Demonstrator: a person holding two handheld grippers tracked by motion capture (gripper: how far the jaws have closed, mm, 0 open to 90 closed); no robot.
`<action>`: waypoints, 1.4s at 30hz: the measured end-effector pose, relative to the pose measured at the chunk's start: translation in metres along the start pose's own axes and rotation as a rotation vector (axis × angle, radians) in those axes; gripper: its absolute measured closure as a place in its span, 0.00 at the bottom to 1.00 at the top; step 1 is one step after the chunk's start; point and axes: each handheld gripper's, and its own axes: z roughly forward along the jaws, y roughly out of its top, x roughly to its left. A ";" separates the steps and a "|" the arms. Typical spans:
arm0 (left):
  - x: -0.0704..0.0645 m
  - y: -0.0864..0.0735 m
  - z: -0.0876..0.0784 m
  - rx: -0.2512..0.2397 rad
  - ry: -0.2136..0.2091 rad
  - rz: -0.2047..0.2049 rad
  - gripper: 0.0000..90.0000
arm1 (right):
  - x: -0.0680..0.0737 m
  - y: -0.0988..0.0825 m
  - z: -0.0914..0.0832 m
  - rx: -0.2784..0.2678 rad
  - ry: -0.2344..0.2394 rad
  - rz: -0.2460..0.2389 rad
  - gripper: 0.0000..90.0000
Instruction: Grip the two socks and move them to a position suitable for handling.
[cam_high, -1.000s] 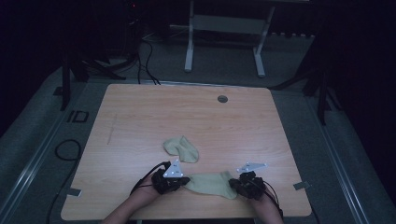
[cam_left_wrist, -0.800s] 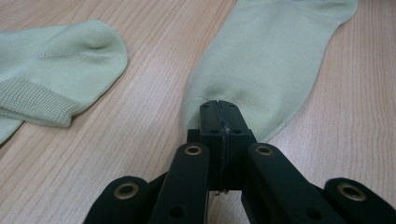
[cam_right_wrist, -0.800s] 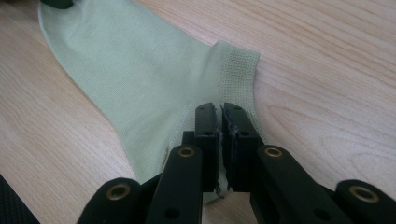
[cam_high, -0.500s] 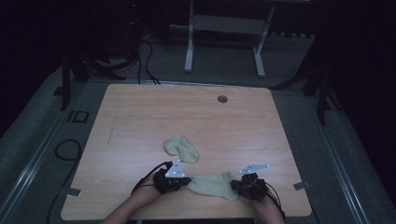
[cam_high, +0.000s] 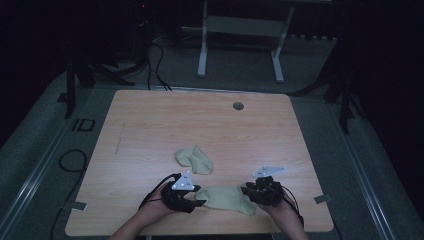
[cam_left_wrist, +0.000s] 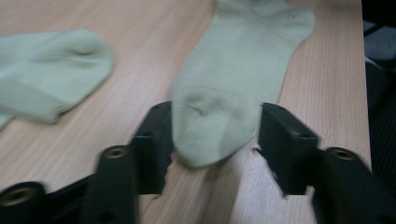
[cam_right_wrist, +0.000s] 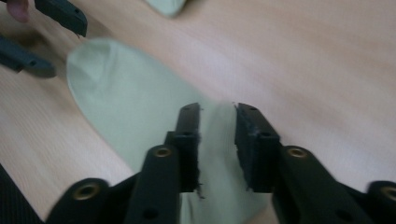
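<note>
High view, pale green sock lying flat, toe rounded, unwrinkled

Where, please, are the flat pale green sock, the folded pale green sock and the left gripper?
Flat pale green sock (cam_high: 227, 197), high view, on its middle.
Folded pale green sock (cam_high: 194, 159), high view, on its centre.
Left gripper (cam_left_wrist: 215, 135), left gripper view, midway between its fingers, which have just been opening.
</note>
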 end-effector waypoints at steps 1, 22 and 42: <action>0.001 -0.001 -0.003 -0.007 0.009 -0.013 0.46 | 0.001 0.008 0.000 -0.005 0.001 -0.014 0.69; 0.016 -0.050 -0.044 0.003 0.105 -0.186 0.06 | 0.039 0.136 0.103 0.056 0.044 -0.127 0.52; 0.021 -0.053 -0.045 -0.016 0.142 -0.234 0.02 | 0.053 0.148 0.166 0.133 -0.088 -0.173 0.88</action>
